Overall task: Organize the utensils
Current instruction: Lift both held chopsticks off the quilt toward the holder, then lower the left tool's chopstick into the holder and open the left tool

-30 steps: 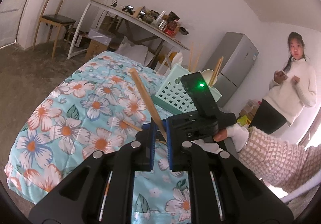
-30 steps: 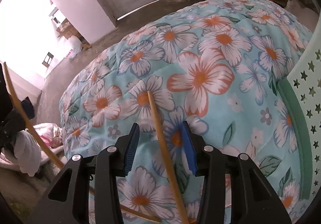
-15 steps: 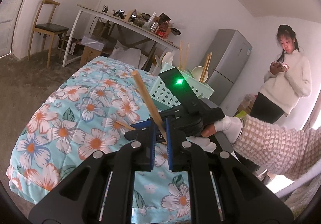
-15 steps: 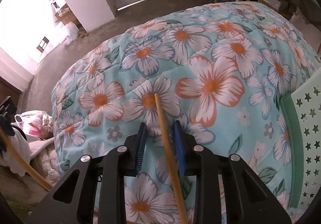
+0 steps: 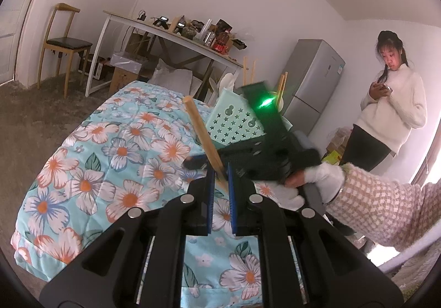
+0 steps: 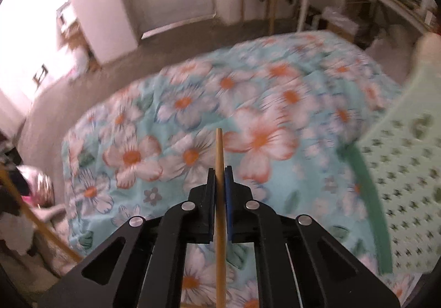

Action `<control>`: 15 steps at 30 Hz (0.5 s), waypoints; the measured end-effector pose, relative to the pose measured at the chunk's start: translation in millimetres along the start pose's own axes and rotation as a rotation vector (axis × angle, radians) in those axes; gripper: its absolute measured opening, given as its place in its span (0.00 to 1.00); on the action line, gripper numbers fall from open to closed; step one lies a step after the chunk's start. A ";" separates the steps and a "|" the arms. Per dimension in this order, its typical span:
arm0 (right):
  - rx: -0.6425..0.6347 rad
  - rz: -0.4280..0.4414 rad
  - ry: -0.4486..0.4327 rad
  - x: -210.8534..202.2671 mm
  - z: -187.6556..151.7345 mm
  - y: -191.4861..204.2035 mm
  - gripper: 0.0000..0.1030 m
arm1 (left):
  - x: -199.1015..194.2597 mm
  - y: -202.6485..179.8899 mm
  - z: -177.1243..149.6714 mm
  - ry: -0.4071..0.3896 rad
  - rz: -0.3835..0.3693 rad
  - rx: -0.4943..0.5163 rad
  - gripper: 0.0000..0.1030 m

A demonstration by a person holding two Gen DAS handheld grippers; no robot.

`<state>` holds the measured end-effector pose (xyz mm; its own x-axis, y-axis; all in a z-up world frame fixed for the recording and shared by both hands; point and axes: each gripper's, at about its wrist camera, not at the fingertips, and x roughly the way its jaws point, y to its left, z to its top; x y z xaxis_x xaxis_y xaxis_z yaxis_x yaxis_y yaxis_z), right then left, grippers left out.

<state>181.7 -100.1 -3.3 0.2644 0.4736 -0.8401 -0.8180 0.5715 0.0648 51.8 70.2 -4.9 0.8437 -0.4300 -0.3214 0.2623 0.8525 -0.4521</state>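
Note:
My left gripper (image 5: 220, 170) is shut on a wooden chopstick (image 5: 201, 131) that sticks up and to the left above the floral quilt (image 5: 110, 148). My right gripper (image 6: 220, 174) is shut on a second wooden chopstick (image 6: 219, 153), held straight along its fingers above the quilt (image 6: 193, 115). The right gripper also shows in the left wrist view (image 5: 264, 148), black with a green light, held in a white-gloved hand. The mint green utensil basket (image 5: 234, 123) with star holes stands behind it with chopsticks and spoons upright inside. In the right wrist view the basket (image 6: 408, 170) is at the right edge.
A person in a white sweater (image 5: 391, 109) stands at the right by a grey fridge (image 5: 311, 87). A cluttered long table (image 5: 171, 32) and a wooden chair (image 5: 66, 43) stand against the far wall. Grey carpet surrounds the quilted surface.
My right gripper closed on the chopstick lying on the quilt and lifted it, and its view tilted up. My left gripper kept hold of its chopstick and shifted slightly.

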 end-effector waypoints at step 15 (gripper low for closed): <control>0.413 -0.156 -0.537 -187.8 -77.2 -61.1 0.06 | 14.7 -4.3 16.6 0.016 0.016 -0.008 0.07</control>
<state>142.6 -275.7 108.9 0.6664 0.5702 -0.4804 -0.5164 0.8177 0.2542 70.8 65.1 6.1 0.8400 -0.4210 -0.3421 0.2450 0.8570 -0.4533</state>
